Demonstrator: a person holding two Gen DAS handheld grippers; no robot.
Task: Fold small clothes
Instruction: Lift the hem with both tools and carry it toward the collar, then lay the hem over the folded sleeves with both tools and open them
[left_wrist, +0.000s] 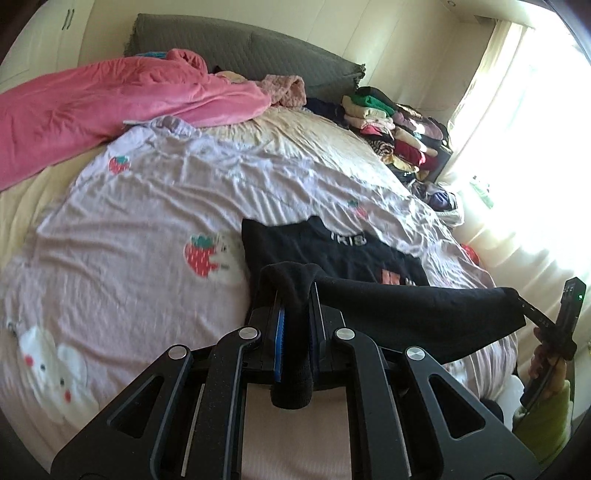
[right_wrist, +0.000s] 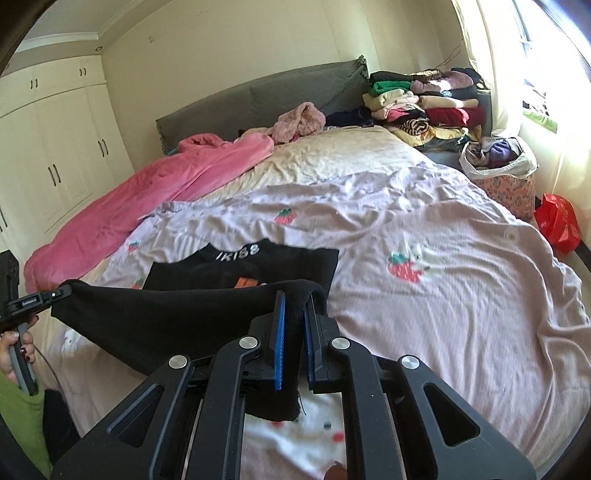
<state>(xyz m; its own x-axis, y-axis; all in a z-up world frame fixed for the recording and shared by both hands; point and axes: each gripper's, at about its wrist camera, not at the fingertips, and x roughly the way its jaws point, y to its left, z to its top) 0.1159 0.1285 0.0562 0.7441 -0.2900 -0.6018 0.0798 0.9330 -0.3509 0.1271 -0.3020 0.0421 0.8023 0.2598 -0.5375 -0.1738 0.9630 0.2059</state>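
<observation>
**Black garment lifted by its near hem, both grippers clamped on cloth**

Left wrist view: the left gripper (left_wrist: 295, 295) was pinched tight on one corner of the black garment (left_wrist: 332, 254), with a bunched wad of cloth hanging between its jaws. The hem ran taut across to the right gripper (left_wrist: 524, 301). The far half of the garment lay flat on the strawberry-print sheet (left_wrist: 147, 206), white lettering at the neck uppermost. Risk: the thick wad could slip from the pads if the hem were pulled tighter, dropping that corner and skewing the fold.

Right wrist view: the right gripper (right_wrist: 293, 314) was closed narrowly on the other hem corner, a fold of cloth draped over its jaws. Risk: uneven travel of the two hands would probably drag the resting half across the sheet and wrinkle it.
</observation>
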